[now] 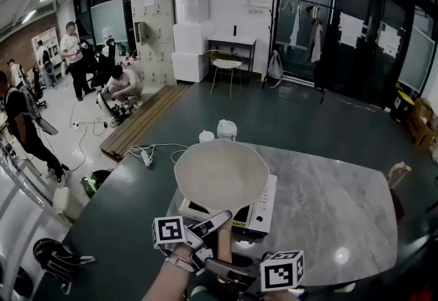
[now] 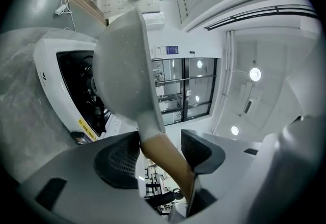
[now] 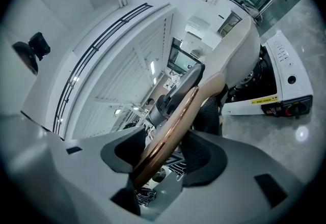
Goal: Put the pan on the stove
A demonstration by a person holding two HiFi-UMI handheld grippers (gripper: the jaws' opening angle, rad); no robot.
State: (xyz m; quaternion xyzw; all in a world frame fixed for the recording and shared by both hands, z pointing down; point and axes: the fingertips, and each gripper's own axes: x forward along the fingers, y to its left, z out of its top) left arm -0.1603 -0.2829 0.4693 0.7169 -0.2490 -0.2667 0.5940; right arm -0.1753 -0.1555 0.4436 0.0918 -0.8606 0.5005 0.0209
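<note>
Marble table (image 1: 328,204) bears the gas stove (image 1: 259,214); left gripper (image 2: 159,150) and right gripper (image 3: 164,147) both clamp the wooden handle (image 1: 224,241) of the pan (image 1: 220,173), whose bowl ahead probably makes it rigid and front-heavy

So the bench (image 1: 328,204) is a grey marbled slab with rounded corners, standing on a dark floor (image 1: 274,111). Sitting on it toward the near-left side is a white portable stove (image 1: 262,211) with a black burner well, a yellow label on its front and the knob at the right end of that front. At the far edge there's a white jug (image 1: 226,130) and, just beside it on the left, a smaller white pot (image 1: 207,136); can't quite tell if their bases touch the top. A ceiling light glares off the stone (image 1: 340,255) to the stove's right.
</note>
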